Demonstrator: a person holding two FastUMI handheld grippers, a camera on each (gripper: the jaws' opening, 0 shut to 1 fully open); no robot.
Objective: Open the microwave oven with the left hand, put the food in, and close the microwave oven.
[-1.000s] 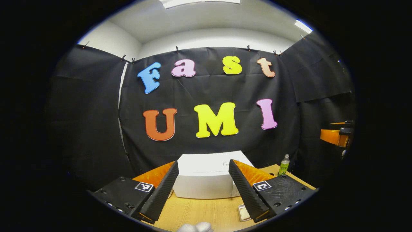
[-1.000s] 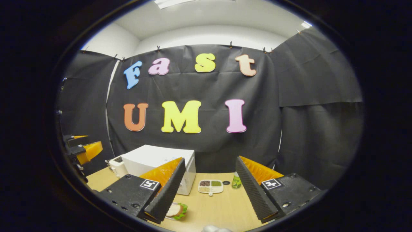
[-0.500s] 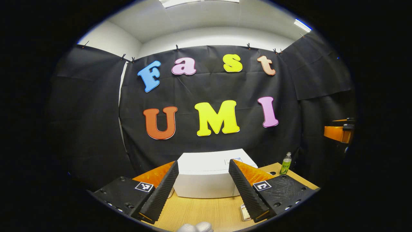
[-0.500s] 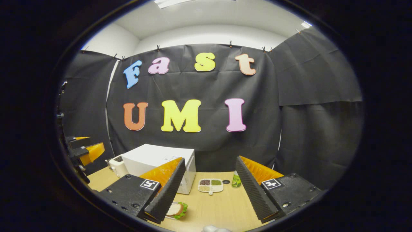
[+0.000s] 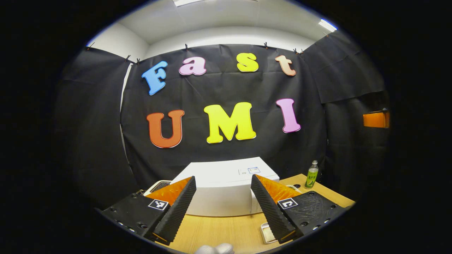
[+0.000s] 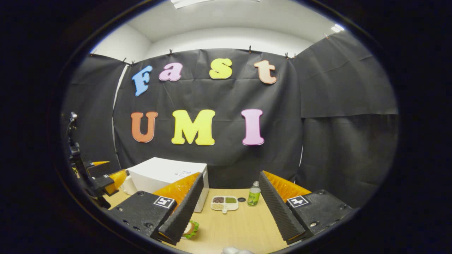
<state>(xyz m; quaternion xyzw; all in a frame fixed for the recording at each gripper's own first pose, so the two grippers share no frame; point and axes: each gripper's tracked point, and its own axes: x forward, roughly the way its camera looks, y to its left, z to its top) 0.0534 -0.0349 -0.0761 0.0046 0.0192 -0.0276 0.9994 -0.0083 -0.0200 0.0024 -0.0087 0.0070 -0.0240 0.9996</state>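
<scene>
Left gripper (image 5: 221, 206) wide open, empty, microwave (image 5: 226, 188) at 12 o'clock; right gripper (image 6: 229, 208) gapes too, sandwich (image 6: 190, 229) at 7 o'clock.

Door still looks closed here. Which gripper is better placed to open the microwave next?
Left. The left gripper, open, faces the microwave squarely between its fingers. The right gripper, also open, has it off to its left, nearer the sandwich.

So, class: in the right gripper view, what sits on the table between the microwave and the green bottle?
A divided tray sits between the microwave and bottle.
</scene>
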